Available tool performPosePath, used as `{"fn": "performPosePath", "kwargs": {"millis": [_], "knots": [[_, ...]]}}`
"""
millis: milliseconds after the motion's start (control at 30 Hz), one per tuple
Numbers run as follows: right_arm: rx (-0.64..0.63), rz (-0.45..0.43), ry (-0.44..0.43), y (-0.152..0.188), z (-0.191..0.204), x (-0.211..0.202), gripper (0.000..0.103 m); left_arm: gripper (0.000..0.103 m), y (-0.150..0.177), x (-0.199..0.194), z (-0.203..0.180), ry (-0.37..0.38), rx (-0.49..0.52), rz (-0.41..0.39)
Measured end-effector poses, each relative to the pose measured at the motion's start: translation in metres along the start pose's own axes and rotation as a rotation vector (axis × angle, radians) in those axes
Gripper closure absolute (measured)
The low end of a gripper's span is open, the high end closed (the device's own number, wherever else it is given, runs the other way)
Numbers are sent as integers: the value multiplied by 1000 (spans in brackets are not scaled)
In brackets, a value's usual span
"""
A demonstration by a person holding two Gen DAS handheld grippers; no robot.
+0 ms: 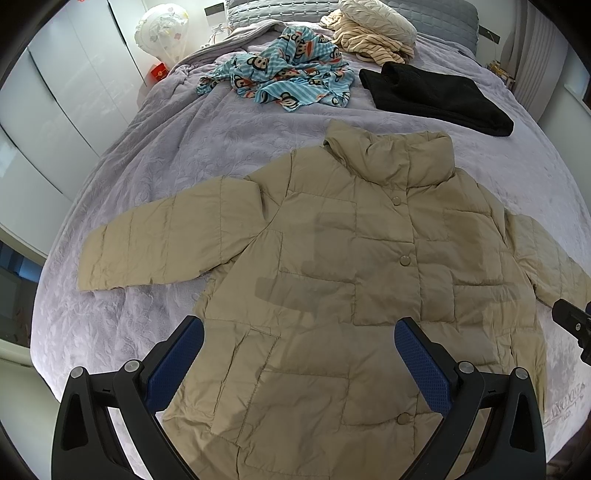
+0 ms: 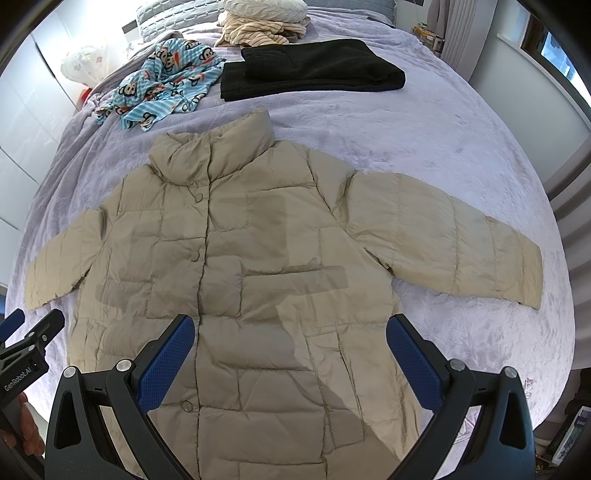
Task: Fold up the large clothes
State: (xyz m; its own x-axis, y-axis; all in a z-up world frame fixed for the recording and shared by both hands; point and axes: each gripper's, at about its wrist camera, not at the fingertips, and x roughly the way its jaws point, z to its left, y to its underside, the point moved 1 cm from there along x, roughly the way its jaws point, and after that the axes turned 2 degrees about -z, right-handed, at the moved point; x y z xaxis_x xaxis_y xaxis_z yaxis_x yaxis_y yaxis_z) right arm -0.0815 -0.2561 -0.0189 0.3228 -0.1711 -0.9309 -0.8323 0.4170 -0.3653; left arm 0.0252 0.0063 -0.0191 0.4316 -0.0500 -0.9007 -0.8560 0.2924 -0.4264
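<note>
A beige quilted puffer jacket (image 1: 332,280) lies flat, front up and buttoned, on a lilac bedspread (image 1: 155,166), collar away from me and both sleeves spread out. It also shows in the right wrist view (image 2: 258,258). My left gripper (image 1: 299,343) is open and empty, hovering above the jacket's lower left part. My right gripper (image 2: 290,339) is open and empty, above the jacket's lower right part. The left gripper's tip shows at the left edge of the right wrist view (image 2: 33,332).
Behind the jacket lie a folded black garment (image 1: 436,96), a crumpled blue monkey-print garment (image 1: 284,79) and a striped beige pile (image 1: 373,40) by grey pillows (image 1: 258,11). White wardrobe doors (image 1: 55,99) stand left of the bed. The bedspread (image 2: 424,140) stretches right.
</note>
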Motion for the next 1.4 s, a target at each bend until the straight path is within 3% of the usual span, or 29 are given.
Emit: {"fn": "performPosePath", "kwargs": {"millis": [467, 867, 1067, 1200, 1400], "knots": [[2, -1, 2, 0, 1, -3, 0, 0, 1, 2, -3, 20, 1, 1], [-16, 37, 56, 17, 24, 8, 0, 0, 13, 25, 14, 124, -2, 67], [-25, 80, 27, 31, 55, 25, 0, 0, 20, 52, 66, 176, -101, 72], [-36, 71, -12, 36, 86, 36, 0, 0, 18, 77, 132, 200, -256, 41], [-31, 29, -197, 42, 139, 62, 0, 0, 20, 127, 239, 267, -521, -22]]}}
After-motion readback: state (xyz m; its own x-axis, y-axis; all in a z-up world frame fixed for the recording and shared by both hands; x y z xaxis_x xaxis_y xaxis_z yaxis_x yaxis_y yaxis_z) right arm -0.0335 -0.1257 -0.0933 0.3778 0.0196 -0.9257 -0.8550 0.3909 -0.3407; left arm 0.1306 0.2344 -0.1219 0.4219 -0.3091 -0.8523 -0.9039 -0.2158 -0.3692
